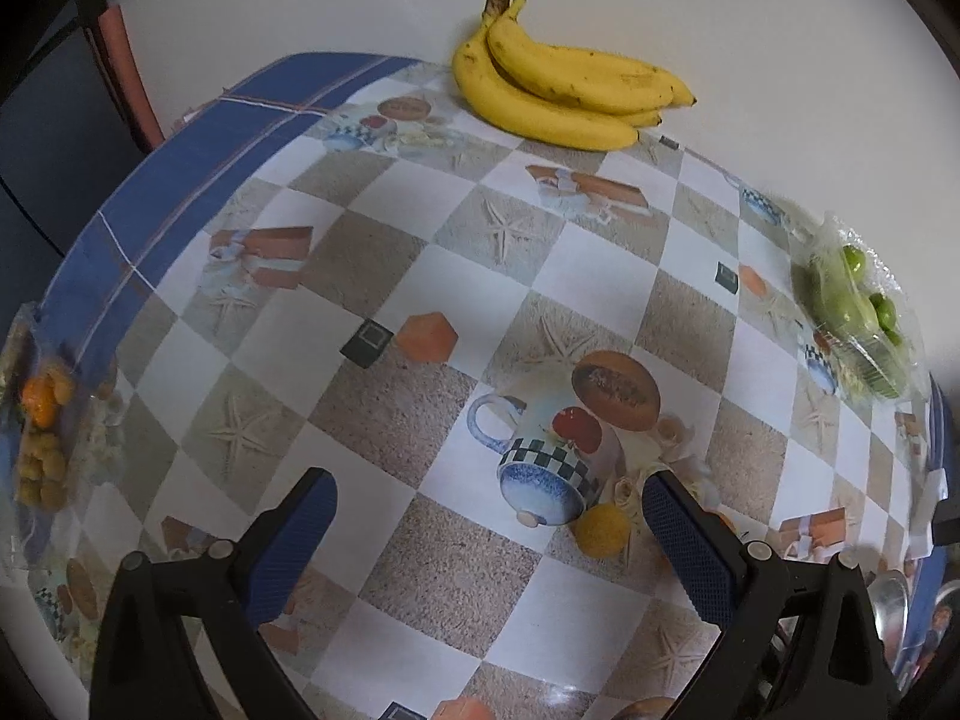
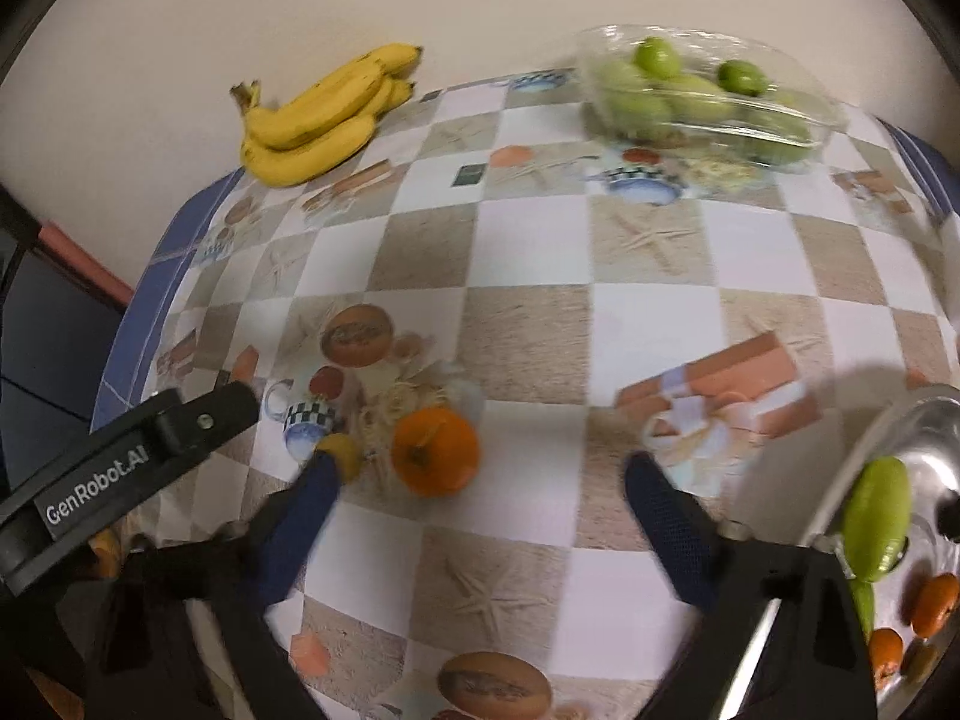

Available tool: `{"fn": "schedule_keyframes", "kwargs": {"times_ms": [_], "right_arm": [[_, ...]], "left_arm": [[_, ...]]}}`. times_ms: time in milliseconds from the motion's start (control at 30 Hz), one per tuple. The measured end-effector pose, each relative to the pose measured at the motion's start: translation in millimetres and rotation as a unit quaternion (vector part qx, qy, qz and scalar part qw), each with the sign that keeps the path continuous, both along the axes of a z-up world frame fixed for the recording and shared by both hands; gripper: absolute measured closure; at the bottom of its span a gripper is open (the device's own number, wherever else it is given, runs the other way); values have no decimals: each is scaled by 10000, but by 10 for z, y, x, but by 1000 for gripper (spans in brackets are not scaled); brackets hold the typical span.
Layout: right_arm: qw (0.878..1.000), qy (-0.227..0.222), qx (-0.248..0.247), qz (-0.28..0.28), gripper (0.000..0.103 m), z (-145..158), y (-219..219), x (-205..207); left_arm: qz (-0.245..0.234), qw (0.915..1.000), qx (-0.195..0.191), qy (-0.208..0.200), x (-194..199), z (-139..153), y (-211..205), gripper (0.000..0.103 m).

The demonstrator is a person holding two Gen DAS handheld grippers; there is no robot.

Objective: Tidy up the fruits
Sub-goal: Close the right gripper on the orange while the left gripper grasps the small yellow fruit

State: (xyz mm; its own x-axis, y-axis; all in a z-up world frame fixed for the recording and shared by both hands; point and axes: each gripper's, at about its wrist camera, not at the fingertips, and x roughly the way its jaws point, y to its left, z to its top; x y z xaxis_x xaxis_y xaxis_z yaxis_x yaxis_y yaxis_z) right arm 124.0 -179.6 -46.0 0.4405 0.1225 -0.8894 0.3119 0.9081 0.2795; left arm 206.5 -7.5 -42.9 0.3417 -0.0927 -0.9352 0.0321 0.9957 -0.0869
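Lying against the wall at the far table edge, banana bunch runs long axis left-right, stems left, tips right. Orange sits stem-up between right gripper fingers, untouched, jaws wide. Left gripper gapes, holding nothing.

I see the table as my landmark: it wears a glossy checked cloth of white and sandy squares printed with starfish, mugs and melons, edged by a blue striped border along its left side. Behind the table's far edge I see a plain cream wall, evenly lit, touching or just beside the table. To the table's left I see a reddish post or frame standing upright, and beyond it a dark panel I cannot identify. Soft light glints off the cloth.
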Motion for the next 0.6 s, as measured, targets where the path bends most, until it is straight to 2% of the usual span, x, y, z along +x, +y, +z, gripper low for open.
{"fn": "schedule_keyframes", "kwargs": {"times_ms": [33, 167, 300, 400, 500, 600], "right_arm": [[10000, 17, -46, 53, 30, -24, 41, 26], [9999, 66, -26, 151, 35, -118, 117, 89], [9998, 69, -41, 178, 42, -150, 160, 133], [9997, 102, -90, 186, 51, -170, 188, 156], [9997, 148, -139, 133, 54, -199, 190, 165], [9997, 129, -101, 163, 62, -207, 195, 172]], "left_arm": [[-15, 10000, 3, 38, 12, -27, -5, 1], [-22, 9995, -201, 221, 39, -113, -4, 2], [-58, 9989, -336, 313, 59, -164, -16, 10], [-65, 9986, -394, 358, 73, -190, -19, 11], [-67, 9982, -450, 382, 83, -204, -12, 13], [-60, 9980, -478, 405, 99, -216, -9, 13]]}}
